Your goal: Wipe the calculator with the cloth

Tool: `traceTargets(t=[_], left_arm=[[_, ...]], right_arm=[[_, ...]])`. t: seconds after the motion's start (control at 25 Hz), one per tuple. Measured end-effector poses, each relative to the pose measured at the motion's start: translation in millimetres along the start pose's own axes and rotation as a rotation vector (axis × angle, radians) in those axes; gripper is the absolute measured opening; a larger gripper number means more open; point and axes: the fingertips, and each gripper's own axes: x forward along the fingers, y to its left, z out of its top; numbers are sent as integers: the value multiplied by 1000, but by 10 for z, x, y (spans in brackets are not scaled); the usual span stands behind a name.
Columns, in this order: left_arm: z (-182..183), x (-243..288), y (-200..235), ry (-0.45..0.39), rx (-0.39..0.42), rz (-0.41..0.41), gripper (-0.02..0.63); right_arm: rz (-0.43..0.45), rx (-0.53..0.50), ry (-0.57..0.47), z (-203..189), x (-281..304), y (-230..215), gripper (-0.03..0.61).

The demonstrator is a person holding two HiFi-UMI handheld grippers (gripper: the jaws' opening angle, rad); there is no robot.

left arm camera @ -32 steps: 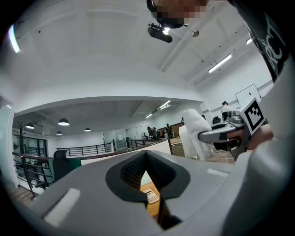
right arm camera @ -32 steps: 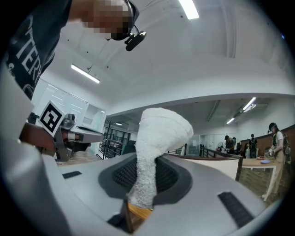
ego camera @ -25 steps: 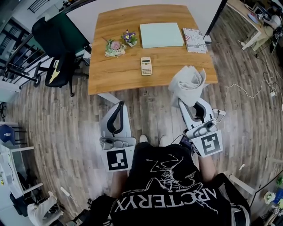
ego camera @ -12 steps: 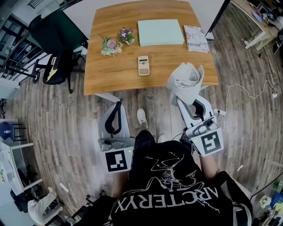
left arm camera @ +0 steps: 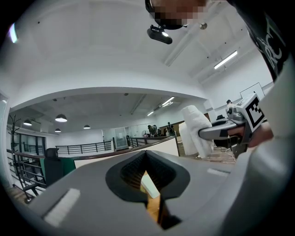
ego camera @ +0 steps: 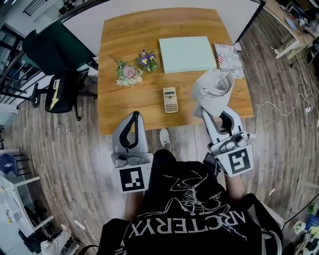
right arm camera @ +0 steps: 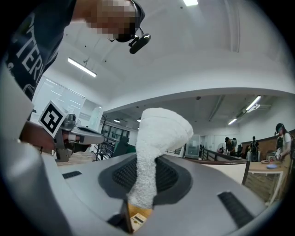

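A wooden table (ego camera: 124, 107) stands just ahead of the left gripper (ego camera: 132, 117), on a grey-brown plank floor (ego camera: 75, 164). A white wall panel (ego camera: 149, 12) runs beyond it. A black office chair (ego camera: 52, 94) sits off to that gripper's left. Round lamps (left arm camera: 61, 118) and strip lights (left arm camera: 226, 60) glow overhead.

The black shirt (ego camera: 189, 219) has big white letters that say ARC'TERYX. In the head view they are upside down. The right gripper view shows only a bit of that word, TER. The booklet (ego camera: 229, 59) has print on its cover. A few big letters look like UST, and the rest is too small to read. The calculator (ego camera: 170, 99) keys are too small to read.
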Motion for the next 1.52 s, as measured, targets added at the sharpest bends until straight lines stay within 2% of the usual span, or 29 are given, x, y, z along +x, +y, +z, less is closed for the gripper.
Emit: traceTargets(t=[0.16,0.32,0.6,1.04,1.2,1.32,1.4,1.52], left_arm=[[27,482,505,-7,1,-16,9],[5,827,760,-10,-3,-44,9],[-111,1104,789,14,-20,-74,9],[-111,1195,686,32,-33,-4,9],[-127,1193,656,48,-29,20,9],[-132,1174,662,57,-25,42,9],[-140,1146,682,63,-24,60,9],[-162,1063,723,79,-18,87,9]], right_arm=[[-30,-25,8,62,615,-128,91],[-63,-19,28,42,986,-277,91],[-79,5,60,-95,1189,-448,89],[28,16,46,-170,1346,-572,91],[77,69,56,-287,1372,-577,91],[150,168,88,-512,1444,-531,91],[224,287,144,-866,1525,-448,91],[334,453,322,-1754,1593,-199,91]])
